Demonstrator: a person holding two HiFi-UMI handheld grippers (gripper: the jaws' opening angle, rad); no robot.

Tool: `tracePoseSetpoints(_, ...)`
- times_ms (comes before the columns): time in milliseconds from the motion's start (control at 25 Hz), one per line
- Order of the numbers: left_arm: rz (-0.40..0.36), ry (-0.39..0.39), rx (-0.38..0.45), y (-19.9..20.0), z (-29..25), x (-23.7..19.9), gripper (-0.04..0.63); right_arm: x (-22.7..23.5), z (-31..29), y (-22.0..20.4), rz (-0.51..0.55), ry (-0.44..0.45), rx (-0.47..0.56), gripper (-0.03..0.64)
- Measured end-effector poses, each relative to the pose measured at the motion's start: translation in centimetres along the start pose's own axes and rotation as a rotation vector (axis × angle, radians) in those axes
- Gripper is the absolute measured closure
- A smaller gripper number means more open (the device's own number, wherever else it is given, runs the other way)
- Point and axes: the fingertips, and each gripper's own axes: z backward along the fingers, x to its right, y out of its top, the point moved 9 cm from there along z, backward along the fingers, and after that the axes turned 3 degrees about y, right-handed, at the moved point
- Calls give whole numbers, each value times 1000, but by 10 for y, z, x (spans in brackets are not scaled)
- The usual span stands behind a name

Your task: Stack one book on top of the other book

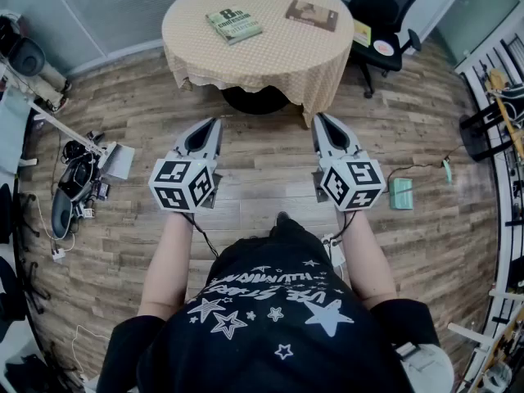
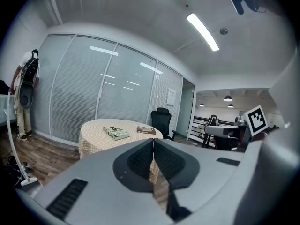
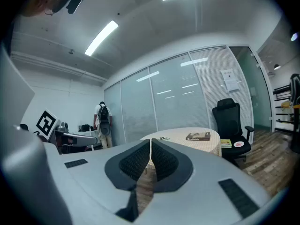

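Both books lie flat on the round worktop (image 1: 264, 56) at the top of the head view, well apart from the jaws, which sit lower in the frame over the wood floor. The left gripper (image 1: 214, 124) and right gripper (image 1: 318, 119) both point up the frame toward the worktop. Each pair of jaws is clenched tight with nothing between them.

The green book (image 1: 233, 24) lies left of centre on the cloth, closer to the left gripper. The brown book (image 1: 311, 15) lies to its right, closer to the right gripper. The two do not touch, and bare cloth shows between them. The brown book's long axis runs across the frame, dipping toward the right. The green one sits askew, its near corner turned toward the worktop's front edge.

The coming move looks like a reach up the frame, and either jaws would have to open first.

Count: two books, two grippers, one worktop, and one black chair (image 1: 383, 5) at upper right.
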Motion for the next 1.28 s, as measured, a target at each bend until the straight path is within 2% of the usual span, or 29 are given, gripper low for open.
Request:
tracePoseSetpoints(200, 8, 2, -12, -5, 13, -4, 585, -11, 0, -2, -4, -5, -21, 584)
tracePoseSetpoints(360, 44, 6, -23, -11, 15, -8, 584, -17, -1, -8, -8, 6, -34, 584)
tracePoseSetpoints(600, -4, -28, -34, -13, 13, 2, 584, -14, 4, -18, -47, -10, -41, 584)
tracePoseSetpoints(880, 20, -44, -59, -22, 11, -1, 584, -18, 9, -26, -54, -18, -66, 584)
tracePoseSetpoints(1080, 22, -80, -72, -30, 5, 1, 584, -15, 13, -30, -63, -69, -59, 584)
tracePoseSetpoints(1280, 51, -70, -103, -43, -13, 1, 584, 8, 8, -44, -136, -98, -59, 584)
